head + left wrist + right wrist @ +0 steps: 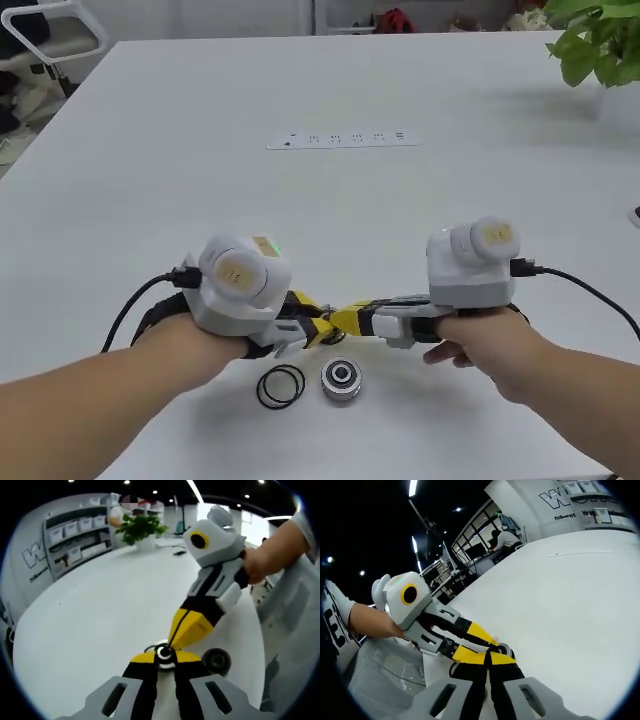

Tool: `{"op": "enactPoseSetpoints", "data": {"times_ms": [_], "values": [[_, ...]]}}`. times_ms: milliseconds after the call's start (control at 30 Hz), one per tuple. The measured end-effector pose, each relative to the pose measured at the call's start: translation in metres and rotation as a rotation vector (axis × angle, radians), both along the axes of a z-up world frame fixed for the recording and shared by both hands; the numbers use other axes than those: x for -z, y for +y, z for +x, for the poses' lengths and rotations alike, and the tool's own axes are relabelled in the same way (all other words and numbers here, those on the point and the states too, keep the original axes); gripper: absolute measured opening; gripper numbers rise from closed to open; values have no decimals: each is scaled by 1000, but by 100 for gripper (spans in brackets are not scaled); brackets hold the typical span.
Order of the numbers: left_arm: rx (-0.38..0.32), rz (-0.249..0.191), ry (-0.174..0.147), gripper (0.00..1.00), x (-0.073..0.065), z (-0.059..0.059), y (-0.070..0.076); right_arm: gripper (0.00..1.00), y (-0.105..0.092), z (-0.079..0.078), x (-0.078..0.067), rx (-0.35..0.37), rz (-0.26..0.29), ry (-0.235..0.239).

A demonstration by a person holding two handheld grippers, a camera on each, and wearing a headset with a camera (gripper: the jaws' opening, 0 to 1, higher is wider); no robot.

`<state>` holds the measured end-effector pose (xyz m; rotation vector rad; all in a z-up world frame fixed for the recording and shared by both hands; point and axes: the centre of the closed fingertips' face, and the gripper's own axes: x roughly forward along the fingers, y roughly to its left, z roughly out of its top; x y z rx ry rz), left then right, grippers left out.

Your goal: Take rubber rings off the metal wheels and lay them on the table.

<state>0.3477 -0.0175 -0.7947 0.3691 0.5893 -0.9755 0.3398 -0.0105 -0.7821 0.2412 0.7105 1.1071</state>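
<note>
My left gripper [312, 325] is clamped on a small metal wheel [164, 653], held just above the table [400, 220] near its front edge. My right gripper [350, 320] comes in from the right with its jaws pressed together at that wheel's rim. I cannot tell whether a rubber ring sits between them.

I think the main risk is the pull. If the right tips have only a sliver of rubber, the ring may snap back onto the wheel or spring away across the white top. If my left grip is off-centre, a sideways tug could twist the wheel out of the jaws and drop it. It would fall towards the loose rings [280, 386] and the second wheel [341, 380], which lie just beneath, and it could scatter them. With the two sets of tips touching, they may also jam against each other rather than grip the rubber.
</note>
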Motion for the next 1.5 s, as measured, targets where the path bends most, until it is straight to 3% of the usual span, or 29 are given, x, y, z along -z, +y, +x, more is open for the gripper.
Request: {"op": "enactPoseSetpoints", "data": {"times_ms": [667,767,900,1133,1500], "values": [[-4,-1,-14,13,-1,3,-1,0,-6,6,5,16,-18,-9],[-25,-37,17,14,-1,4,-1,0,-8,7,6,19,-18,-8],[-7,-42,32,17,-1,0,-2,0,-9,8,5,21,-20,-17],[13,-43,35,22,-1,-4,-3,0,-9,7,5,19,-15,-17],[27,-94,6,27,-24,-11,2,0,-9,6,0,19,11,-17]]}}
